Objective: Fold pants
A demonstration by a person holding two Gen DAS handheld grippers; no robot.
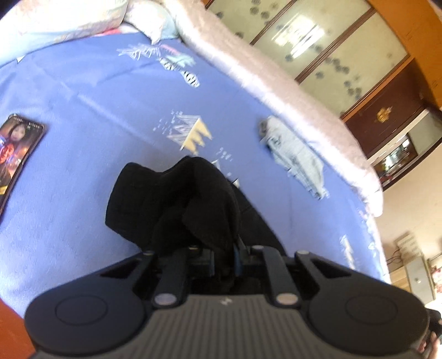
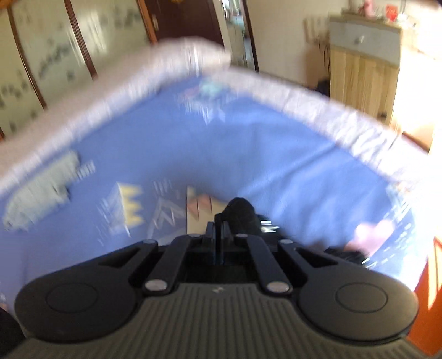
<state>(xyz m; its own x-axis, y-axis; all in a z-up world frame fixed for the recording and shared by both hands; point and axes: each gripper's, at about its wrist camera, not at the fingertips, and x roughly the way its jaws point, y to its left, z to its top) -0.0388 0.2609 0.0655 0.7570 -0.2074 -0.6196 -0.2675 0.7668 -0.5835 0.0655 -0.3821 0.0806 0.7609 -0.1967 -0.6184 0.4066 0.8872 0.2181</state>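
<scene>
The black pants lie bunched on the blue printed bed sheet. In the left wrist view a thick fold of them rises over my left gripper, which is shut on the cloth; the fabric hides its fingertips. In the blurred right wrist view my right gripper has its fingers pressed together, and a bulge of the black pants sticks out just past their tips, pinched at its edge. More black cloth trails to the right of that gripper, low on the sheet.
A phone with a lit screen lies at the left on the sheet. A folded light-blue garment rests near the fluffy white blanket along the bed's far side. Pillows sit at the head. A wooden cabinet stands beyond the bed.
</scene>
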